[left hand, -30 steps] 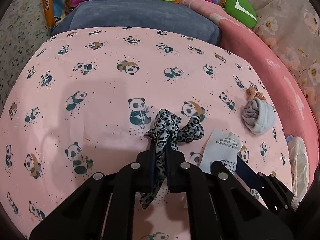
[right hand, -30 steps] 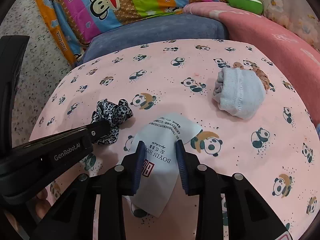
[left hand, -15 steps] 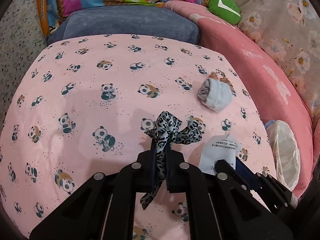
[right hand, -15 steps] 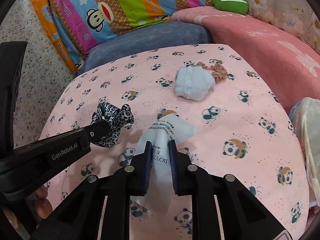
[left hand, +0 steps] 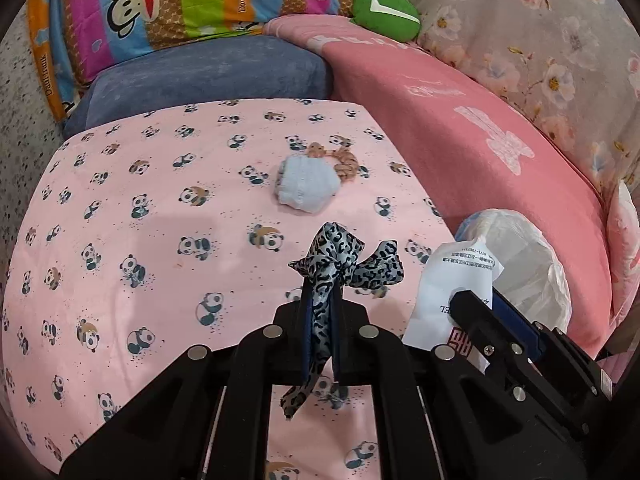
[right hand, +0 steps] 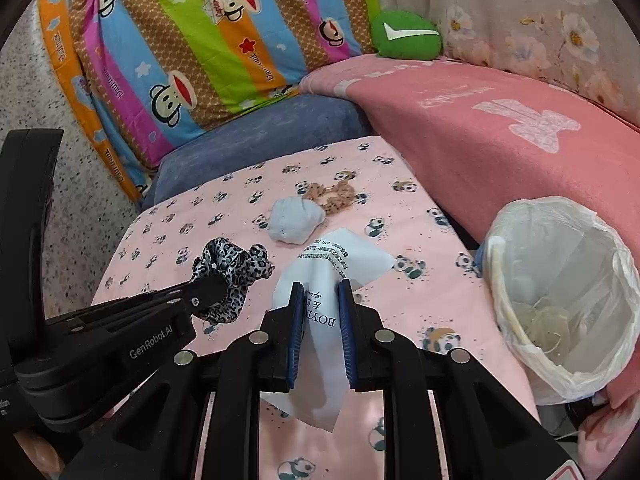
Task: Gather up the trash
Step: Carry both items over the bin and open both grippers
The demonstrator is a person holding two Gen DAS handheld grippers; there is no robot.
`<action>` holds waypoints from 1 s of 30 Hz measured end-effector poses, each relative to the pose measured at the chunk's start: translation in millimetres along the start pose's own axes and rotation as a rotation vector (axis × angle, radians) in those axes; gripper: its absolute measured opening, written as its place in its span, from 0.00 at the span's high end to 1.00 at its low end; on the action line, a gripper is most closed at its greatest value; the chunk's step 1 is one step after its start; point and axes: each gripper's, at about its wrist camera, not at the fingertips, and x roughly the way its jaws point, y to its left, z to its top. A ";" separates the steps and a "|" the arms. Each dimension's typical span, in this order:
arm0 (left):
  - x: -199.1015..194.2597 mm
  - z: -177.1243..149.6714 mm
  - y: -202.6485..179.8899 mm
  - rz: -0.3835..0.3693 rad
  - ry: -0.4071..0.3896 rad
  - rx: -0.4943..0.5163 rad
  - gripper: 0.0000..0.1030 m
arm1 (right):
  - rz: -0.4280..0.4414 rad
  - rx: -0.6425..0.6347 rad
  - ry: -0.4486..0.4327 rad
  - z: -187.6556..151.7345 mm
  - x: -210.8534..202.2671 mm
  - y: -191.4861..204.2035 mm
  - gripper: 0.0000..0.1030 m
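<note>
The left gripper (left hand: 320, 300) is clamped nearly shut on a leopard-print scrunchie (left hand: 344, 260), lifted above the panda-print sheet (left hand: 140, 220). The right gripper (right hand: 320, 304) pinches a white printed packet (right hand: 332, 264) between narrowly spaced pads, just beside the lined trash bin (right hand: 568, 240) at the bed's edge.

The white packet's (right hand: 320, 280) lower print is hidden between the right tongs (right hand: 320, 308). The bin's (right hand: 560, 280) contents, perhaps crumpled wrappers, are too blurred to tell; its base is hidden.
</note>
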 end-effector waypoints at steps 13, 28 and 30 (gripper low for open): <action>0.5 -0.8 -98.9 -0.067 0.010 0.143 0.94 | -0.078 0.121 -0.097 6.3 -51.7 -86.4 0.84; 22.8 -3.5 -186.8 -0.137 0.059 0.261 0.93 | -0.168 0.252 -0.131 1.4 -72.3 -174.0 0.84; 25.1 -3.2 -195.6 -0.144 0.065 0.270 0.93 | -0.175 0.263 -0.131 0.2 -73.2 -181.6 0.84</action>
